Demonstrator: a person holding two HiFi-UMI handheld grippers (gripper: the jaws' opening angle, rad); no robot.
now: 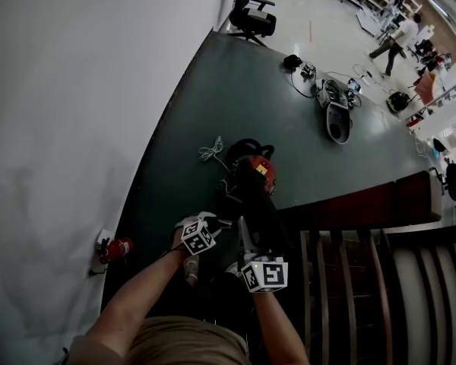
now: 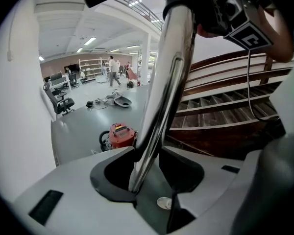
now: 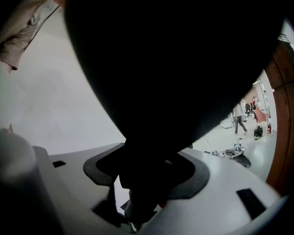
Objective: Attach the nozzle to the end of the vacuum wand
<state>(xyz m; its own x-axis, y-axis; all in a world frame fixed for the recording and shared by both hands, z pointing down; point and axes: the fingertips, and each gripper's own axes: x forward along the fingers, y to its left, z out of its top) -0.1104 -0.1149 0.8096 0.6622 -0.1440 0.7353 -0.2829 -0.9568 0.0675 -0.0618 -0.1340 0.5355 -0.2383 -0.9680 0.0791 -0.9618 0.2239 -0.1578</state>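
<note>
Head view, steeply down: white wall (image 1: 76, 90) runs along the outer side of the left gripper (image 2: 139, 182), and a dark green floor (image 1: 235, 105) spreads out ahead of both tools. Wooden stairs (image 1: 349, 280) w/ railing sit just past the right gripper (image 3: 142, 197), on its outer side. Red vacuum (image 1: 256, 175) stands on the floor ahead of and below the grippers, w/ a black hose (image 1: 247, 147) looped at its far side.

Chrome wand (image 2: 169, 82) rises btwn the two tools. Left gripper view shows it running up out of the left jaws, which are clamped tight on its shaft. Its upper end sits close by the right gripper.

Black nozzle (image 3: 176, 58) fills most of the right gripper view. Its narrow part is pinched in the right jaws, so it's held right at that tool, near the wand's top end.

Small red item (image 1: 115, 248) at the wall base, outboard of the left gripper; can't tell what it is.
</note>
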